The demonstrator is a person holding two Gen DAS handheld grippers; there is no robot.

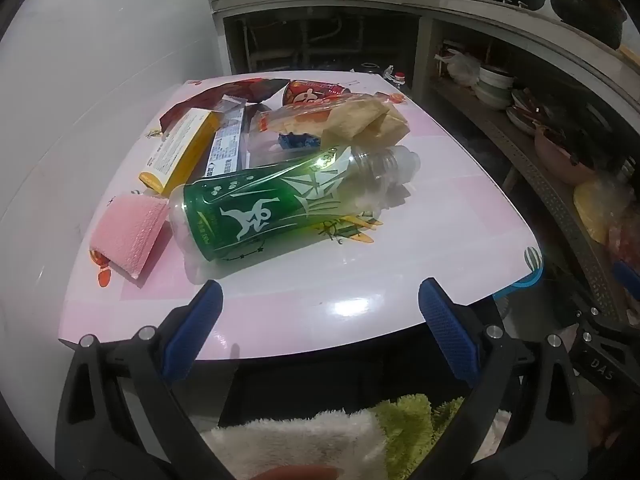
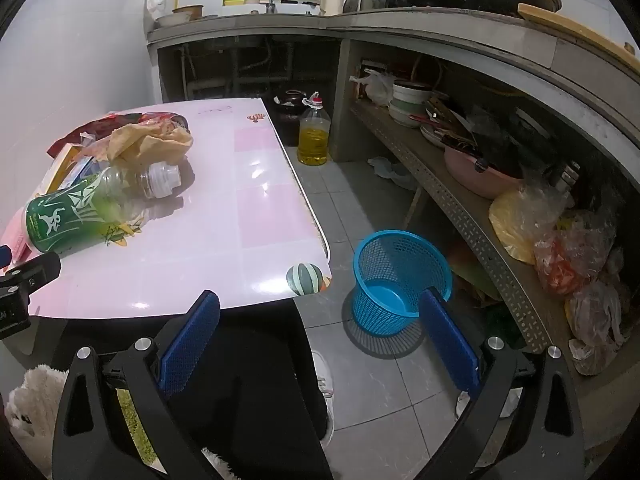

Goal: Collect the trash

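A heap of trash lies on the pink table (image 1: 320,304). Nearest me is a green-labelled plastic bottle (image 1: 276,204) on its side. Behind it are a yellow box (image 1: 182,150), a pink foam piece (image 1: 126,236), a crumpled tan paper bag (image 1: 360,122), a red can (image 1: 316,92) and dark red wrappers (image 1: 224,94). My left gripper (image 1: 320,292) hangs open over the table's near edge, short of the bottle, with nothing between its fingers. My right gripper (image 2: 320,304) is open and empty off the table's right corner. The bottle (image 2: 88,208) is to its left and a blue mesh basket (image 2: 400,280) stands on the floor ahead.
A low shelf (image 2: 460,196) on the right carries bowls, a pink basin and plastic bags. An oil jug (image 2: 314,136) stands on the tiled floor by the table's far end. A counter with a sink (image 2: 280,8) runs along the back. The person's dark trousers and fluffy sleeves show below.
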